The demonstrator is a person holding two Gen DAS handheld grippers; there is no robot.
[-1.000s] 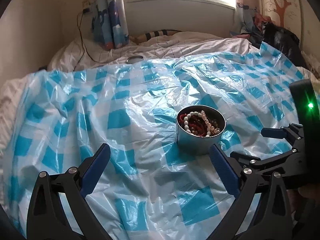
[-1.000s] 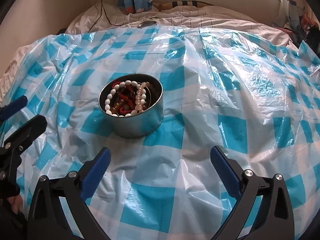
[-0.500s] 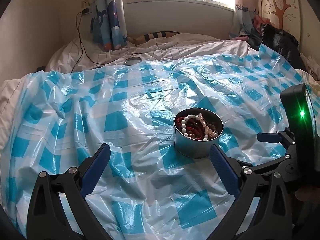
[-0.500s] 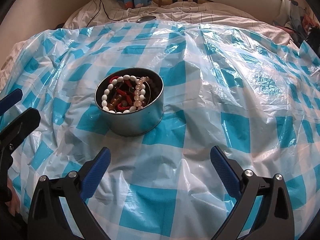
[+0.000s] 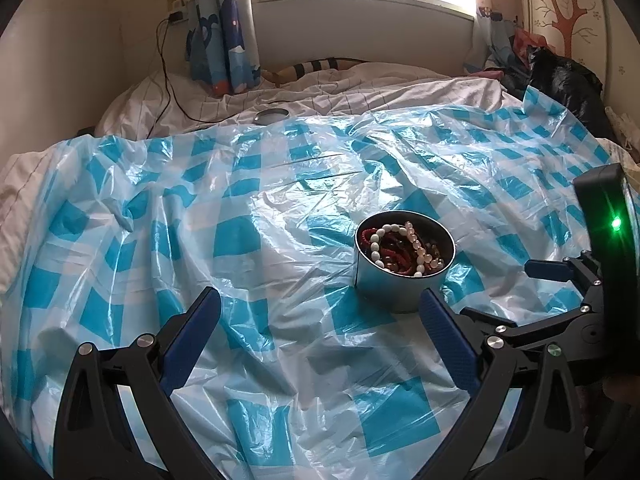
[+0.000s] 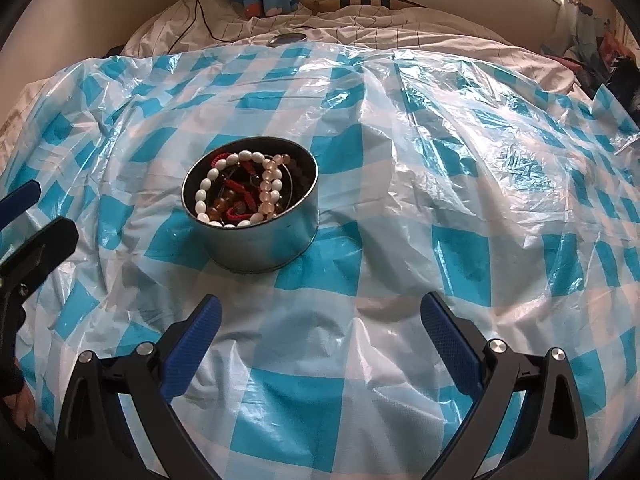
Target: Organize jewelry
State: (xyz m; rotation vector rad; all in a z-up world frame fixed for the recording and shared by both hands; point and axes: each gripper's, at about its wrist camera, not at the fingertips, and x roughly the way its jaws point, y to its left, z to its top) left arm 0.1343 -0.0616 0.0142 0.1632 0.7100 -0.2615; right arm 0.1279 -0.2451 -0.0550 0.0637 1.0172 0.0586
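A round metal tin (image 6: pixel 256 236) sits on a blue and white plastic sheet (image 6: pixel 440 168) spread over the bed. It is full of bead bracelets (image 6: pixel 244 194) (white, pink and red ones). The left gripper (image 5: pixel 320 332) and the right gripper (image 6: pixel 320 332) are both wide open, holding nothing, near the tin.

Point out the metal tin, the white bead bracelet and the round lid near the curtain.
metal tin (image 6: pixel 264 246): right wrist view, front wall.
white bead bracelet (image 6: pixel 203 194): right wrist view, left strand of beads.
round lid (image 5: pixel 271 115): left wrist view, top face.
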